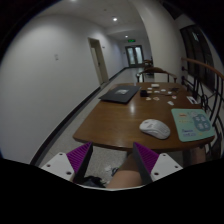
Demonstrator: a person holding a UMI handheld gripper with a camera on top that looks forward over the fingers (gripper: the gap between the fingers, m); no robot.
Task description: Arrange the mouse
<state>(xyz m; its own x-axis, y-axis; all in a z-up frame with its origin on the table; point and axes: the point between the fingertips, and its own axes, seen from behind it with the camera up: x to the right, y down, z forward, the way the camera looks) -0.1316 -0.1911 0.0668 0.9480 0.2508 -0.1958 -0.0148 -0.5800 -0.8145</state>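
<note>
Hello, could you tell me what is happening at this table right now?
A person is holding a handheld gripper over the near edge of a wooden table. Its fingers are open and hold nothing. A white mouse lies on the table just beyond them, untouched, beside a pale green pad. Farther back sit a dark laptop and some small items.

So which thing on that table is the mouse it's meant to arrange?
Find the wooden table beside the corridor. Near its front edge, just beyond the open gripper, lies the mouse: a small, rounded, pale lump. The pale green sheet beside it is flat and the laptop farther back is dark.
</note>
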